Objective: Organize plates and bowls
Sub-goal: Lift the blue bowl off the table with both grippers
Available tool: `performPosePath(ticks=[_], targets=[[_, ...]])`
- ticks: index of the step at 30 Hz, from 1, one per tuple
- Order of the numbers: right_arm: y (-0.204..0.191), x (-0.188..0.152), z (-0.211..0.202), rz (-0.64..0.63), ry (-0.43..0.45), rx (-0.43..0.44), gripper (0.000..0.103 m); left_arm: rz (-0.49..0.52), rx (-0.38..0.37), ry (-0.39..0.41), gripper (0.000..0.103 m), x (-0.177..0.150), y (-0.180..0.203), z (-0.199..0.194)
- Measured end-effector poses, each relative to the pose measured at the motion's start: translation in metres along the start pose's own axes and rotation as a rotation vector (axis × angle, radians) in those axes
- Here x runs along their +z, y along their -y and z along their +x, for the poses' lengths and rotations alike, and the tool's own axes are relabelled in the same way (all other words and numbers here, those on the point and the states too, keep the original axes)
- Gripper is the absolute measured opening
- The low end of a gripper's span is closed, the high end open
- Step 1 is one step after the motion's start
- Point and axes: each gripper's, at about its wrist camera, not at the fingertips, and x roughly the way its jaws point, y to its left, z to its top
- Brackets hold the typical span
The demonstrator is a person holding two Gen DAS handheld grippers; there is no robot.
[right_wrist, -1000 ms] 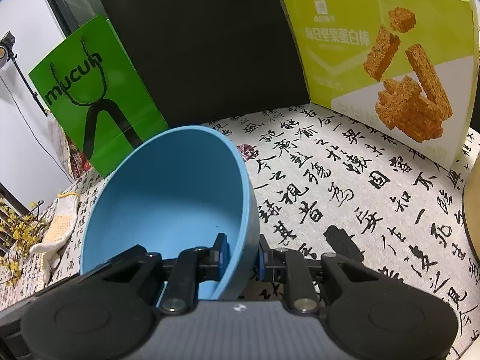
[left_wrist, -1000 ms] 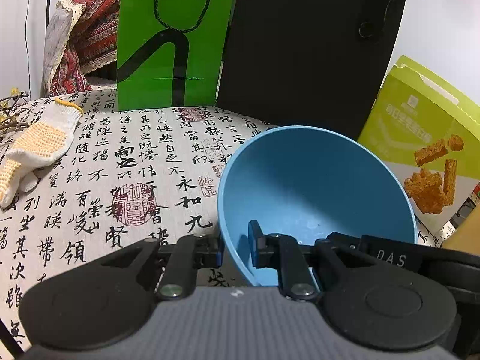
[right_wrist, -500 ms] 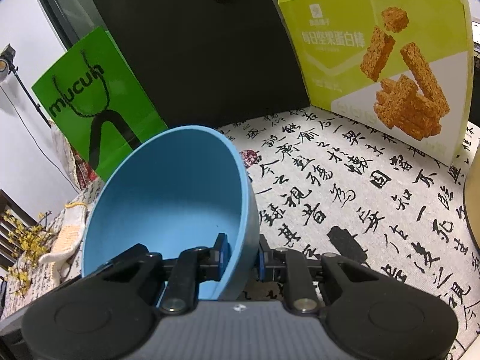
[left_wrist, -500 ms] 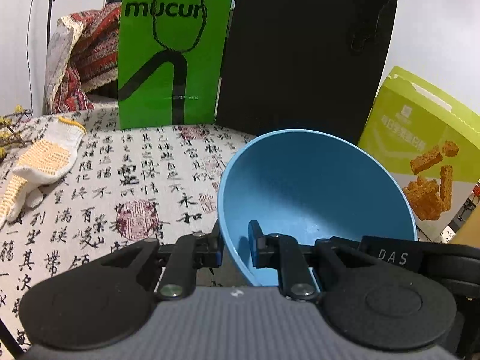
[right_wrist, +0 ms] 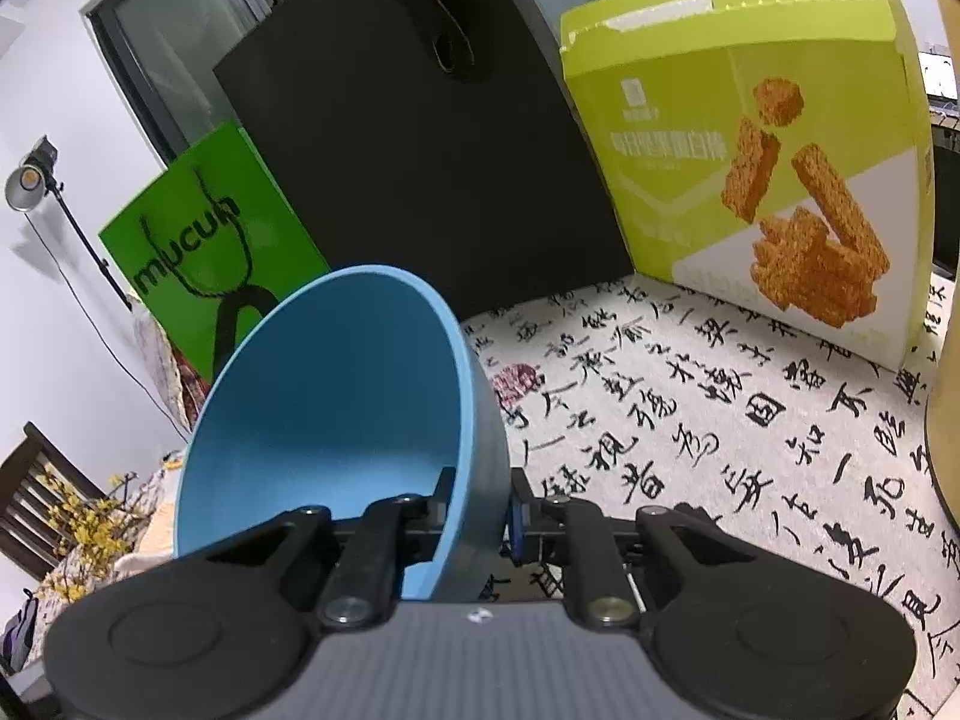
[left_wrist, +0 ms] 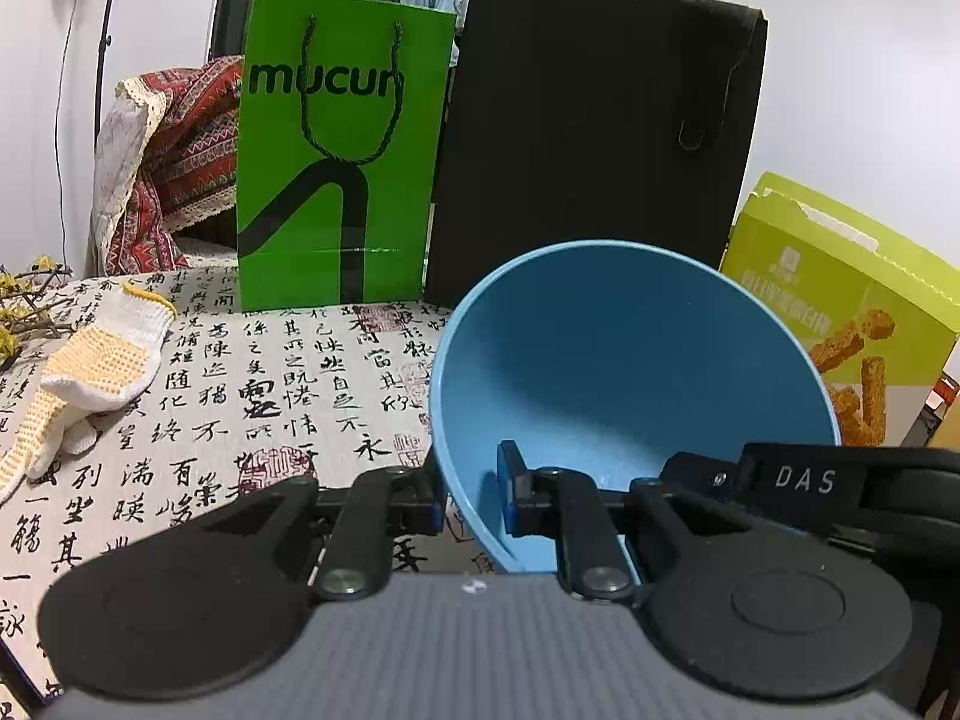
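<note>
A blue bowl (left_wrist: 624,360) hangs tilted above the calligraphy tablecloth (left_wrist: 270,396), held from two sides. My left gripper (left_wrist: 471,480) is shut on its left rim, one pad inside the bowl and one outside. In the right wrist view the same blue bowl (right_wrist: 336,396) fills the lower left. My right gripper (right_wrist: 483,507) pinches the bowl's right wall, and its jaws are closing tighter on that wall. The right gripper's black body (left_wrist: 804,480) shows behind the bowl in the left wrist view. The bowl looks empty.
A green paper bag (left_wrist: 342,150) and a black bag (left_wrist: 594,138) stand at the back of the table. A yellow-green snack box (right_wrist: 756,192) stands at the back right. A white work glove (left_wrist: 90,372) lies at the left, and a tan object (right_wrist: 945,420) is at the right edge.
Both views have tipped upward, so the bags and box sit lower in frame and more wall shows above them. The bowl stays gripped on both sides.
</note>
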Motion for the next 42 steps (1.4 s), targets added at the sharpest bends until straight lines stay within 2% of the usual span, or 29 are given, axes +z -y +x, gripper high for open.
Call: performPosePath(ticks=[8,21,25,31,42], targets=[[-0.007,-0.001,-0.009,-0.030,0.076,0.022,0.014,-0.006,-0.001,0.046,0.017,0.002,-0.001,-0.006],[-0.010,-0.001,-0.014,-0.043,0.115,0.041,0.014,-0.017,-0.003,0.075,0.017,0.006,-0.002,-0.011],[-0.012,0.001,-0.015,-0.031,0.110,0.050,0.014,0.006,0.021,0.078,0.017,0.009,0.000,-0.015],[-0.016,0.002,-0.013,0.002,0.048,0.091,0.014,0.024,0.046,0.062,0.017,0.015,-0.006,-0.026],[-0.043,0.000,-0.051,0.004,0.073,0.122,0.014,0.044,0.073,0.092,0.017,0.026,-0.014,-0.071]])
